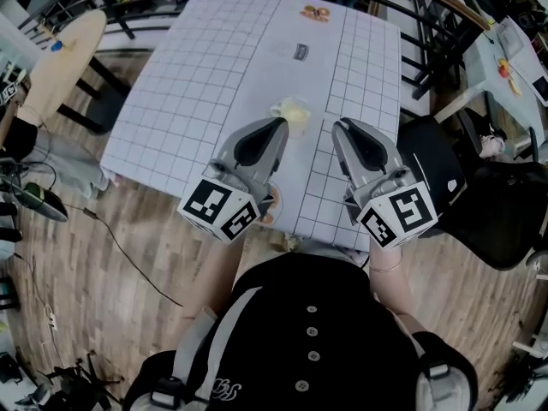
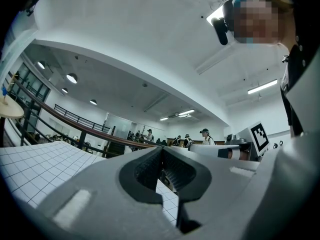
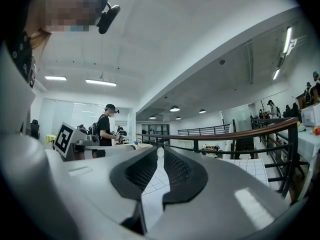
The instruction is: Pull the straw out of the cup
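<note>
In the head view a small cup [image 1: 293, 112] with pale yellow contents stands on the white gridded table [image 1: 214, 67]. I cannot make out the straw. My left gripper [image 1: 276, 125] lies just short of the cup, a little to its left. In the left gripper view its jaws [image 2: 161, 150] meet at the tips with nothing between them. My right gripper [image 1: 339, 125] lies to the right of the cup, apart from it. The right gripper [image 3: 160, 153] shows a narrow slit between its jaws. The table shows through the slit, and a pale speck at the tips is too small to name.
Two small printed items [image 1: 315, 13] [image 1: 304, 52] lie on the far half of the table. A black chair [image 1: 445, 187] stands at the right. A curved railing [image 3: 225, 134] runs behind the table. People stand far off [image 3: 106, 124]. Cables trail on the wooden floor [image 1: 120, 247].
</note>
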Demonstrator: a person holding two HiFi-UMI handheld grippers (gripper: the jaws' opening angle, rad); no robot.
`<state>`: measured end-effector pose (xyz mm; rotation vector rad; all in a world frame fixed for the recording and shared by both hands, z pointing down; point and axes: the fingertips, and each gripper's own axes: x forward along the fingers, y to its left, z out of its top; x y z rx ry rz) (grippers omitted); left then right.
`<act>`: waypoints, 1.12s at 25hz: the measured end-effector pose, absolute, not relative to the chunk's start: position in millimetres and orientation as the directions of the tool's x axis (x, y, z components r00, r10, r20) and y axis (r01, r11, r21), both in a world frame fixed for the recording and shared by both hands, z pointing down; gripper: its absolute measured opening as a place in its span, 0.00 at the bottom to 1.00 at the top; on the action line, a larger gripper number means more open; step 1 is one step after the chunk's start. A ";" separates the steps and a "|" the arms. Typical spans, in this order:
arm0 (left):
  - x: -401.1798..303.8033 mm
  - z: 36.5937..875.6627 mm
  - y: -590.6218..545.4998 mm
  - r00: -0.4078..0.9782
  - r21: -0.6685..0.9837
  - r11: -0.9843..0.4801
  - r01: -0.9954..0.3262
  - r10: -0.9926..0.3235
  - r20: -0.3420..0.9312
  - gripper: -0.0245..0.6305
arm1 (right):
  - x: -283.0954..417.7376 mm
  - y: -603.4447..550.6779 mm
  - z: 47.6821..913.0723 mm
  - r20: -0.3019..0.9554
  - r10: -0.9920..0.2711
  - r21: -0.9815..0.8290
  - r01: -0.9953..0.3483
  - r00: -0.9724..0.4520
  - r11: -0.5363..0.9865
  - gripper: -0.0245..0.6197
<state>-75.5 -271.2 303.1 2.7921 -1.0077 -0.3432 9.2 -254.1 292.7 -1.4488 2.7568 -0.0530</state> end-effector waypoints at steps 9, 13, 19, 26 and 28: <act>-70.6 312.9 -273.0 0.761 0.234 -0.766 -0.598 -0.635 -0.132 0.03 | 4.2 -257.6 298.3 0.029 -0.811 -0.026 -0.812 -0.584 0.583 0.10; -66.6 317.8 -274.2 0.768 0.234 -0.771 -0.593 -0.628 -0.125 0.03 | 4.0 -259.1 299.2 0.036 -0.809 -0.016 -0.809 -0.587 0.587 0.10; -65.5 319.4 -275.4 0.769 0.237 -0.771 -0.591 -0.627 -0.122 0.03 | 1.2 -262.9 301.7 0.043 -0.801 -0.025 -0.802 -0.597 0.597 0.10; -68.6 321.9 -277.5 0.767 0.242 -0.768 -0.594 -0.630 -0.117 0.03 | -0.6 -267.5 306.2 0.051 -0.794 -0.049 -0.796 -0.605 0.603 0.10; -68.6 321.4 -278.1 0.769 0.239 -0.769 -0.593 -0.629 -0.114 0.03 | 1.2 -269.3 306.8 0.056 -0.794 -0.051 -0.796 -0.605 0.603 0.10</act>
